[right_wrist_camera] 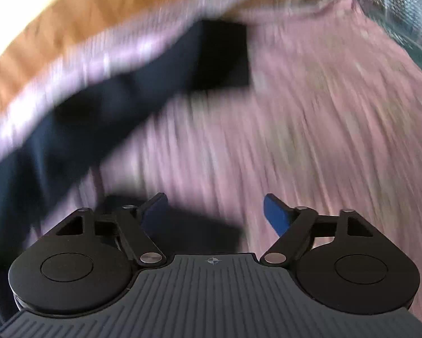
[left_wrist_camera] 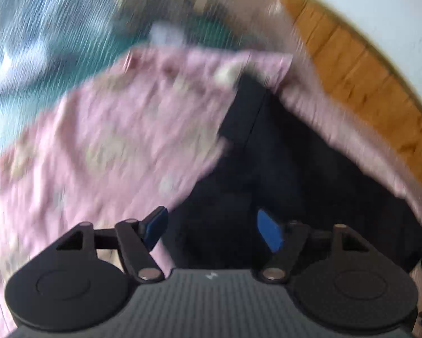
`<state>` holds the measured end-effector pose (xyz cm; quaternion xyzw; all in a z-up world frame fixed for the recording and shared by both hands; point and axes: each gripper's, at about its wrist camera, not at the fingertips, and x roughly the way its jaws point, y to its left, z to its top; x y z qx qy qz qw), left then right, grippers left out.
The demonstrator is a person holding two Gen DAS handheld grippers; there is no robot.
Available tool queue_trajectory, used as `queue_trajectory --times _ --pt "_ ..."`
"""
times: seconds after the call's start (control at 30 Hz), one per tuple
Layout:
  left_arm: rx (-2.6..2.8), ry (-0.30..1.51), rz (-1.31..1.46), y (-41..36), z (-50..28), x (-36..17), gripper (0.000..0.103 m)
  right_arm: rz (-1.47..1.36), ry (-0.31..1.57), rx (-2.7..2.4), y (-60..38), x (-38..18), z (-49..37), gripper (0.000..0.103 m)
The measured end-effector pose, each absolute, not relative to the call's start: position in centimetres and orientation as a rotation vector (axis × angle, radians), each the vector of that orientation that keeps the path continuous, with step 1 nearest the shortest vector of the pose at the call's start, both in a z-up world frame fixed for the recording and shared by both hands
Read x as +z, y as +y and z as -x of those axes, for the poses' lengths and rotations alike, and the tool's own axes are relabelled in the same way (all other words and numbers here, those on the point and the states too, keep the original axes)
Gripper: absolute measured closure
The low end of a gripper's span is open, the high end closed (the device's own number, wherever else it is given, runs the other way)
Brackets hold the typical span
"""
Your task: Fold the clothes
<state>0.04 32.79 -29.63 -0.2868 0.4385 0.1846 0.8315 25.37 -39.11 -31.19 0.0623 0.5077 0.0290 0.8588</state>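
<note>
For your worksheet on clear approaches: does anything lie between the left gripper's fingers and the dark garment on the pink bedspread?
Nothing visible does. The left gripper is open, with the dark garment directly ahead on the pink bedspread. The frame is motion-blurred, so small obstacles could be missed.

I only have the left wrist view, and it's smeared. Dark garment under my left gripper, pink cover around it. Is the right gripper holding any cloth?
Observer: No. The right gripper is open, with nothing between its blue pads.
Operator: What lies below it?
Observer: Mostly the pink cover; the dark garment runs off to its left as a long band.
Operator: Where does that band end?
Observer: In a squared dark end near the wooden floor.
Operator: And my left gripper?
Observer: Open too, empty, over the dark garment.
</note>
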Motion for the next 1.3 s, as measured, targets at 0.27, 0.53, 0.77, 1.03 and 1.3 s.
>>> queue_trajectory --times 0.27,0.53,0.77,1.03,1.3 --pt "0.335 0.981 0.551 29.6 -2.4 -32.9 0.097 -0.013 1.002 0.141 -32.8 -29.2 -19.7 0.103" --pt "0.313 0.837 0.639 32.4 4.7 -25.2 0.097 -0.089 0.765 -0.242 -44.0 -18.1 -17.6 0.103" --pt "0.257 1.047 0.545 29.9 11.8 -28.8 0.094 -0.122 0.976 -0.369 -48.6 -24.2 -13.0 0.103" --pt "0.327 0.880 0.864 32.3 14.4 -29.2 0.027 -0.476 0.973 -0.158 -44.4 -26.5 -12.7 0.034" --pt "0.388 0.849 1.082 32.3 12.5 -32.3 0.013 -0.602 1.070 -0.195 -39.7 -31.2 -17.8 0.016"
